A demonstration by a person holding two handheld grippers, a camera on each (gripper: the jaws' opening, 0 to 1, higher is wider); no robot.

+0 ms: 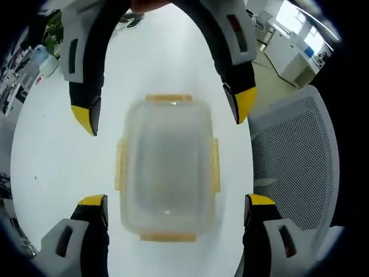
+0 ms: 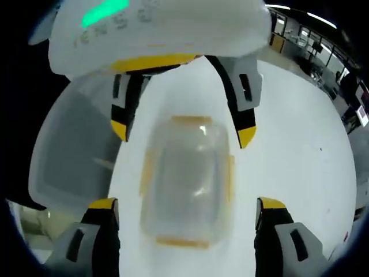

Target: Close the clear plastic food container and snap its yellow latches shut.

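Left gripper view has the clear rectangular plastic food container with yellow latches (image 1: 167, 170) on the white table (image 1: 52, 156), its long axis running away between the spread-open left gripper (image 1: 173, 210) and the facing right gripper (image 1: 164, 118), also open and empty.

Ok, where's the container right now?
The container sits on the white table, centred between both open grippers' jaws in the left and right gripper views, beside a mesh chair.
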